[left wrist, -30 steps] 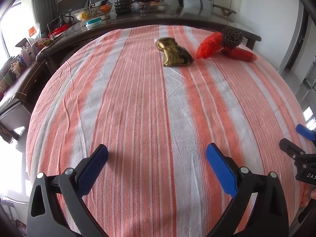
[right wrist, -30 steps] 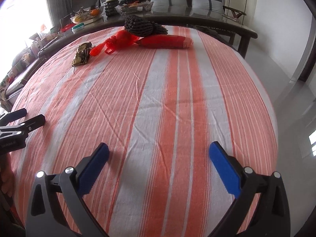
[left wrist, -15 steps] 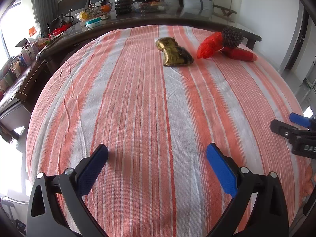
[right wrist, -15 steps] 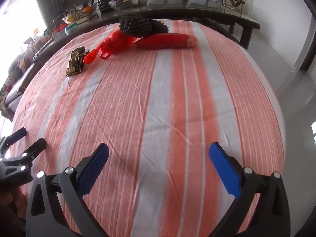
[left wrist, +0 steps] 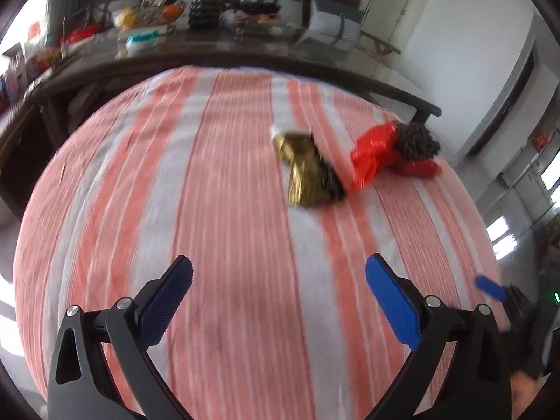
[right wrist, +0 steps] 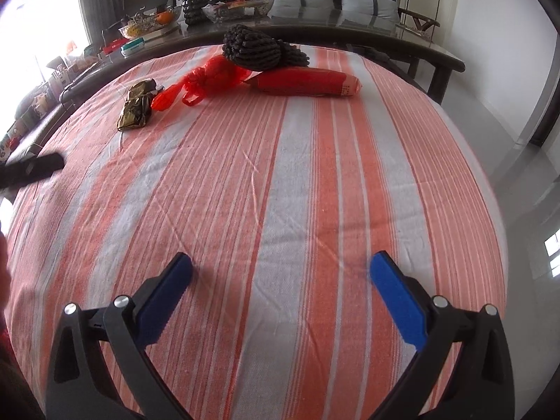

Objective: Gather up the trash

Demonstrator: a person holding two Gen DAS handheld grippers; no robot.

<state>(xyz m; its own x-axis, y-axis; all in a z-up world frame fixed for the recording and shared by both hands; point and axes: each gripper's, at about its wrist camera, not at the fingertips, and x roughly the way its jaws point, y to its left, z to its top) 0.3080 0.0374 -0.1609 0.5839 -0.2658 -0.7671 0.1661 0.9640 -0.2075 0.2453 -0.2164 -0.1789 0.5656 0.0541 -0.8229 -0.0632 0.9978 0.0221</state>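
Note:
A crumpled gold wrapper lies on the striped cloth toward the far side. Beside it sit a red plastic bag, a dark knobbly bundle and a red tube-shaped packet. My left gripper is open above the near part of the cloth, well short of the wrapper. My right gripper is open too, nothing between its fingers, over the near right of the table. The left wrist view is blurred.
The orange and white striped tablecloth covers the table. Behind it runs a dark counter crowded with bowls, a plant and boxes. A white floor drops away on the right. The left gripper's finger shows at the left edge.
Both grippers have moved forward and tilted; the wrapper and red bag look nearer in the left wrist view. Both stay open. The trash has not moved.

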